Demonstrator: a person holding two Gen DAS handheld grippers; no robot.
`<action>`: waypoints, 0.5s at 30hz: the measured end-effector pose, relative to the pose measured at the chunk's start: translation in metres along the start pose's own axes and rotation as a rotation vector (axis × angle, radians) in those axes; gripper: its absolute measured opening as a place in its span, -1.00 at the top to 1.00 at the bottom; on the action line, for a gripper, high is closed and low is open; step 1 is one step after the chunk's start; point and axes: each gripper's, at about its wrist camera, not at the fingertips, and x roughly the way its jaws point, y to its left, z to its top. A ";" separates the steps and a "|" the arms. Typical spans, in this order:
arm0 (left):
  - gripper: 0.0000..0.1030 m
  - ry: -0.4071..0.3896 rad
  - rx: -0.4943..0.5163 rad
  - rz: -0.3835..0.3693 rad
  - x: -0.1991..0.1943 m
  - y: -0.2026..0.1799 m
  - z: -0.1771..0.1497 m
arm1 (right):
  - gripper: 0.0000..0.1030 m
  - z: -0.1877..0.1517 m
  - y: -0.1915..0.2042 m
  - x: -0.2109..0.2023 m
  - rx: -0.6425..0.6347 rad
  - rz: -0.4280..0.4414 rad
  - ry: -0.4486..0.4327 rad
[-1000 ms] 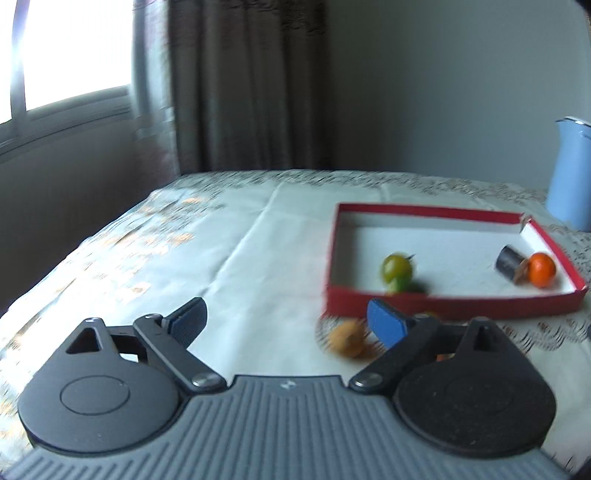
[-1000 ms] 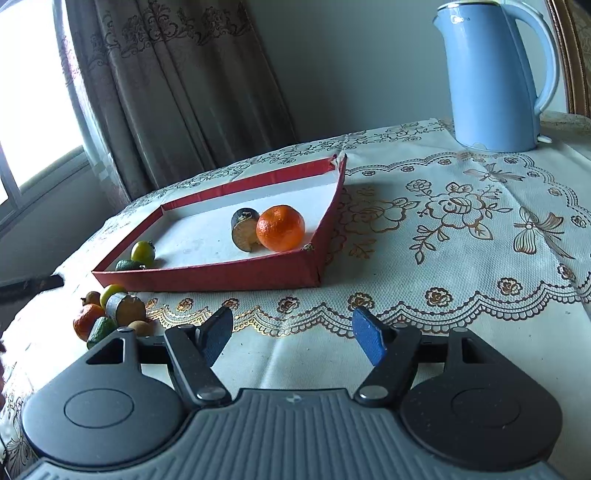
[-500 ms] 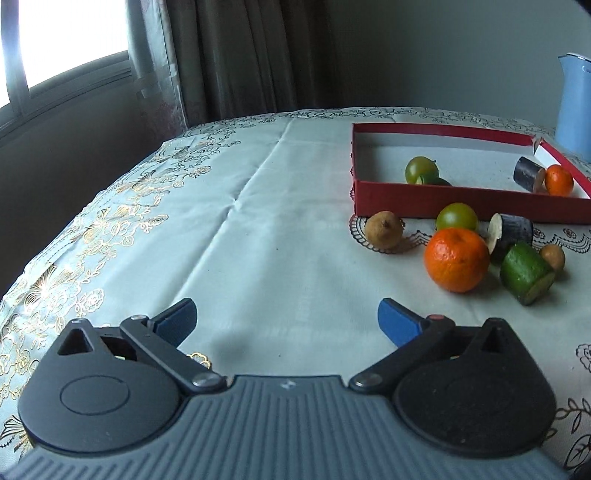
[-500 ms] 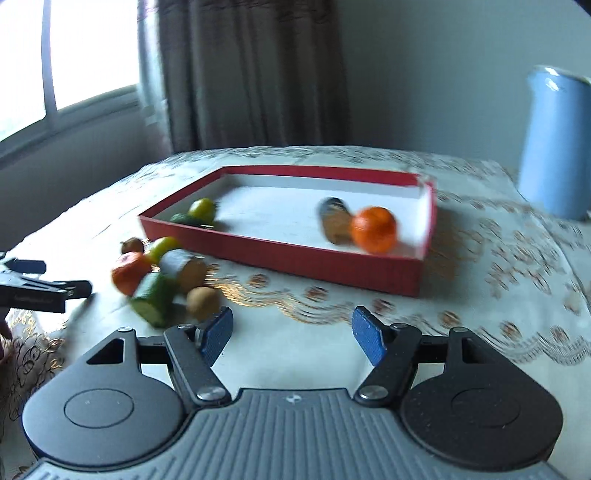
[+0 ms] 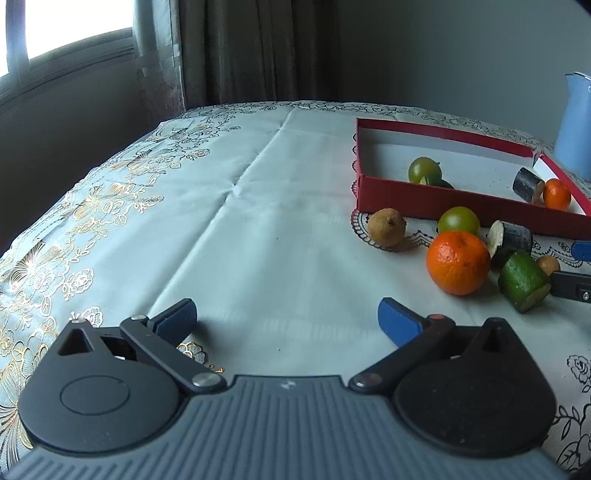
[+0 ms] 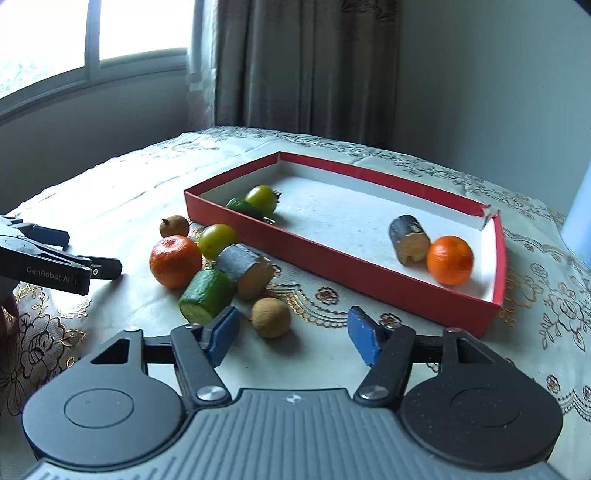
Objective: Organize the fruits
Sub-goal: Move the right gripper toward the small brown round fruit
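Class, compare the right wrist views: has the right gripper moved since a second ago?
Yes. The right gripper has swung left, away from the blue kettle, toward the loose fruit beside the red tray. Its jaws have just been closing around the small brown fruit, not yet touching.

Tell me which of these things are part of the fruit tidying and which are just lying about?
Part of the job:
red tray
loose orange
green tomato
cut green piece
small brown fruit

Lying about:
blue kettle
curtain

Home setting, prob. dining rm: embroidered floral tablecloth on table, heavy curtain beside window, blue elec. kettle, plain grey wall.
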 end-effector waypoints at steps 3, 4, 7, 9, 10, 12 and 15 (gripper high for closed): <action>-1.00 -0.001 0.000 0.000 0.000 0.000 0.000 | -0.06 0.001 0.003 0.008 -0.015 0.003 0.014; -1.00 0.000 -0.002 -0.001 0.000 0.000 0.000 | -0.06 0.001 0.004 0.010 -0.019 0.003 0.019; -1.00 0.001 -0.004 -0.002 0.000 0.001 0.000 | 0.06 0.001 0.004 0.016 -0.016 0.010 0.034; -1.00 0.002 -0.005 -0.003 0.000 0.001 0.000 | 0.08 0.002 0.002 0.017 -0.004 0.017 0.036; -1.00 0.001 -0.005 -0.003 0.000 0.001 0.000 | 0.08 0.002 0.001 0.018 0.001 0.021 0.037; -1.00 0.000 -0.002 0.000 0.000 0.000 0.000 | 0.08 0.002 0.000 0.019 0.008 0.026 0.039; -1.00 -0.002 0.001 0.003 0.000 0.000 0.000 | 0.13 0.004 -0.001 0.021 0.011 0.032 0.039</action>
